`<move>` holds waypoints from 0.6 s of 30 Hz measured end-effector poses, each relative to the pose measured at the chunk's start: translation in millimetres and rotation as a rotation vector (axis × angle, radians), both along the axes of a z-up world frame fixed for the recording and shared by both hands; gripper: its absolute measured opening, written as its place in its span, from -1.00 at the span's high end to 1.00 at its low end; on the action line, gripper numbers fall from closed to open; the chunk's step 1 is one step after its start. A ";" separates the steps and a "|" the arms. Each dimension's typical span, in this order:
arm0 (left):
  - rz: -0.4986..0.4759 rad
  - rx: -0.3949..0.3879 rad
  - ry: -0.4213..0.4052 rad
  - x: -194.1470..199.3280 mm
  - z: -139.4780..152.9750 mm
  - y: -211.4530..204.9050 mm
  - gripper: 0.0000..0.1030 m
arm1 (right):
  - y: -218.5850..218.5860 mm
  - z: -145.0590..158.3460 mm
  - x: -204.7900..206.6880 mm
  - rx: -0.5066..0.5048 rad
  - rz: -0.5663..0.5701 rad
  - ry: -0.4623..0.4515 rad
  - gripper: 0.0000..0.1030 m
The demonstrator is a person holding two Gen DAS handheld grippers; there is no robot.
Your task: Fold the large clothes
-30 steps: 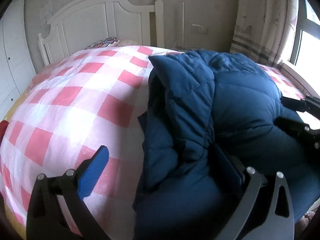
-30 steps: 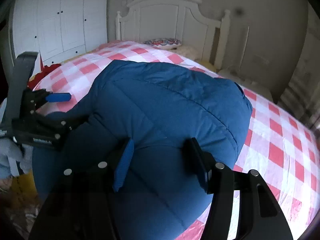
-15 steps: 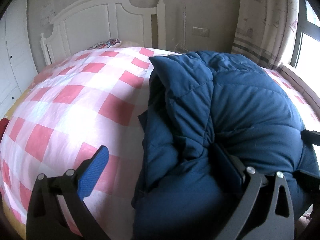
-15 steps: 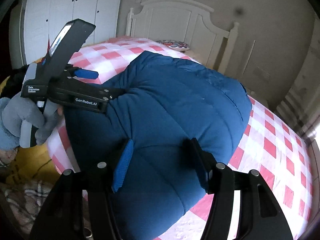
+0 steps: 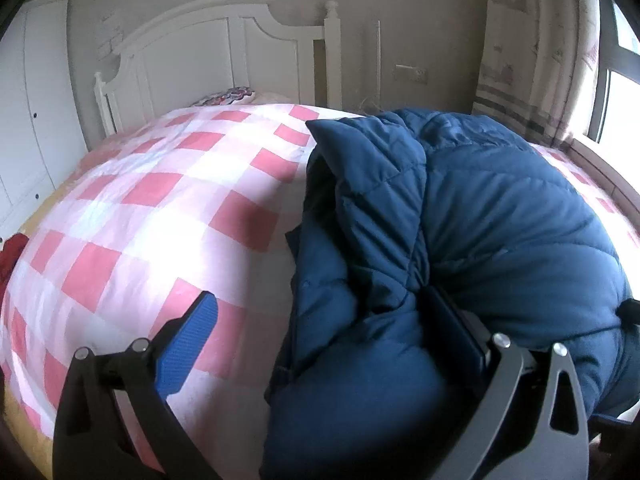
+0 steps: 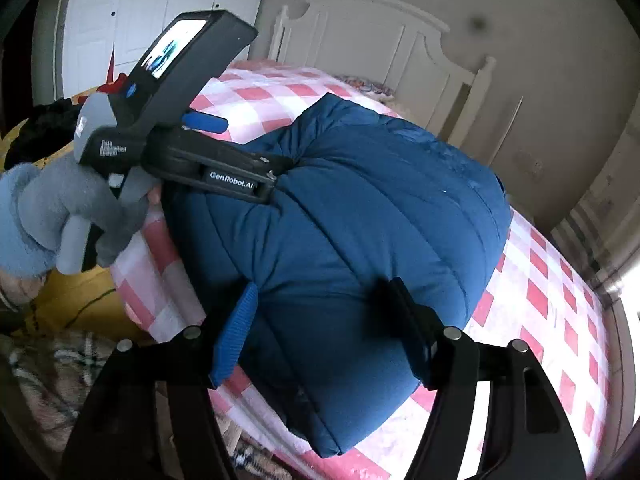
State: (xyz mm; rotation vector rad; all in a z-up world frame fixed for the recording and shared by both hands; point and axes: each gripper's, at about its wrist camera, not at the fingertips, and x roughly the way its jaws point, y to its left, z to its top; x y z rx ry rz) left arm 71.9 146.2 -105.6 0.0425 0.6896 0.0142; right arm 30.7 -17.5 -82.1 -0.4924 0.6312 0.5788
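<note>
A dark blue padded jacket [image 5: 480,216] lies bunched on the pink-and-white checked bed [image 5: 160,208], near the foot edge. My left gripper [image 5: 320,336] is open; its right finger presses into a fold of the jacket, its blue-padded left finger [image 5: 188,344] is over the bedcover. In the right wrist view the jacket [image 6: 360,208] fills the middle, and my right gripper [image 6: 320,336] is open with its fingers on either side of the jacket's near bulge. The left gripper [image 6: 224,168] shows there, held by a gloved hand, at the jacket's left side.
A white headboard [image 5: 224,52] and a patterned pillow [image 5: 228,96] are at the far end. White wardrobes [image 6: 160,8] stand to the left, a curtain and window [image 5: 560,60] to the right. A plaid cloth [image 6: 44,380] lies on the floor.
The right gripper has drawn back towards the foot of the bed and dropped out of the left wrist view. The left gripper now looms larger in the right wrist view. The jacket stays bunched.
</note>
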 end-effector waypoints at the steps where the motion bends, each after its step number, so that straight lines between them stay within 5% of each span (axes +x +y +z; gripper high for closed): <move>1: 0.000 -0.003 -0.001 -0.4 0.0 0.4 -0.96 | -1.1 3.7 -1.0 0.006 0.003 0.005 -0.26; 7: 0.003 -0.019 -0.008 -0.4 -0.6 3.0 -0.96 | -10.4 20.4 -10.3 0.082 -0.025 -0.075 -0.39; 11: 0.003 -0.020 -0.018 -2.0 -1.6 3.6 -0.96 | -14.8 -6.8 6.5 0.084 -0.022 -0.004 -0.49; 18: -0.005 -0.037 -0.007 -0.3 -1.0 6.3 -0.96 | -20.1 -0.9 10.0 0.130 -0.020 0.046 -0.49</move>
